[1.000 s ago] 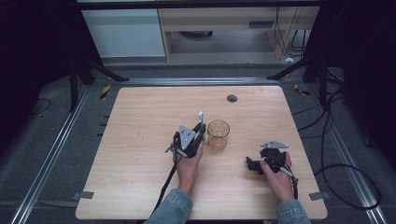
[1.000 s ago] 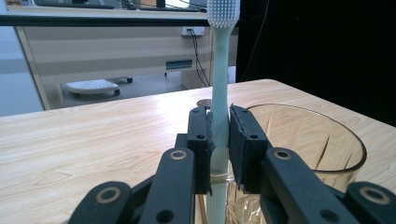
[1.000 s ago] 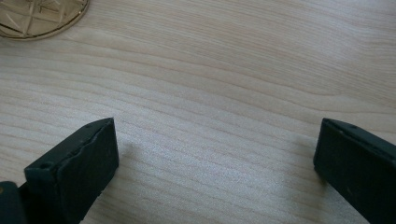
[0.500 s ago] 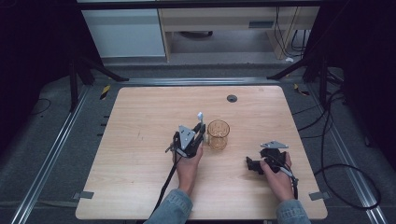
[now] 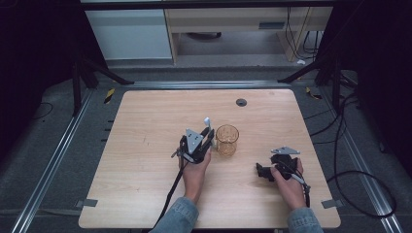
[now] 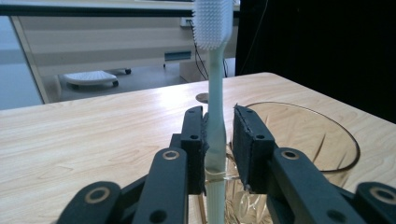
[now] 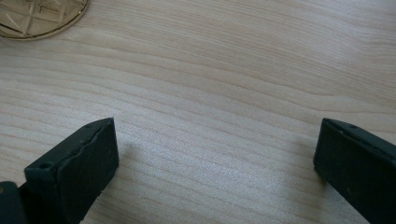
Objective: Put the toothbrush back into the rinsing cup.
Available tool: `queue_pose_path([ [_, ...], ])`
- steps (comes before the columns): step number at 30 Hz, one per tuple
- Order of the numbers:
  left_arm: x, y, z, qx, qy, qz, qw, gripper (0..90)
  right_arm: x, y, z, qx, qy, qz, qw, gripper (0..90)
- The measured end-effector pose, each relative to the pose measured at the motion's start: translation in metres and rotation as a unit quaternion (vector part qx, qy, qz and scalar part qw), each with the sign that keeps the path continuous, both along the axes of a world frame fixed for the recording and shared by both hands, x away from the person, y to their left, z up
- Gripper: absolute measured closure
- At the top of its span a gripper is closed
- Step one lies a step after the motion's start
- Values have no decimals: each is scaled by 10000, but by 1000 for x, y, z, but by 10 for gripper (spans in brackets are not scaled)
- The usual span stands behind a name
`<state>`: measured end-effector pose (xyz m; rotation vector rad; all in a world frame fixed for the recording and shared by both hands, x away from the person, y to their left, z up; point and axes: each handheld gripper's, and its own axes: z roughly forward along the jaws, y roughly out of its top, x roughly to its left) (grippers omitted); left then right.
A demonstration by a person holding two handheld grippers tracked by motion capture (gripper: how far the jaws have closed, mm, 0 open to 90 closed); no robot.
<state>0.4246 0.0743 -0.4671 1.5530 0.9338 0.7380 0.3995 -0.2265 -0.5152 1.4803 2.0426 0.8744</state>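
toothbrush upright, bristle head up (beside glass)

Black jaws (round screw holes), grey three-cornered plates, denim sleeves.

Pale matt wood-grain table — glossy cut amber glass, smooth pale plastic toothbrush — matt black fingers.

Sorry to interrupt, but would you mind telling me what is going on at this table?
A person works with a gripper in each hand. The left gripper has an upright toothbrush between its fingers, beside an amber glass cup on the wooden table. Those fingers have just been opening, and a gap shows on one side. The right gripper rests open over bare wood.
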Motion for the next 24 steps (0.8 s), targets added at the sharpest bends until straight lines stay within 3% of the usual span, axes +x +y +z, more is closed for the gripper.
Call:
queue_pose_path([
  [14,-1,4,5,134,75,-31,9999,661,0,0,0,0,-1,2,10000,4],
  [24,-2,5,10,348,152,-70,9993,539,0,0,0,4,0,8,10000,4],
])
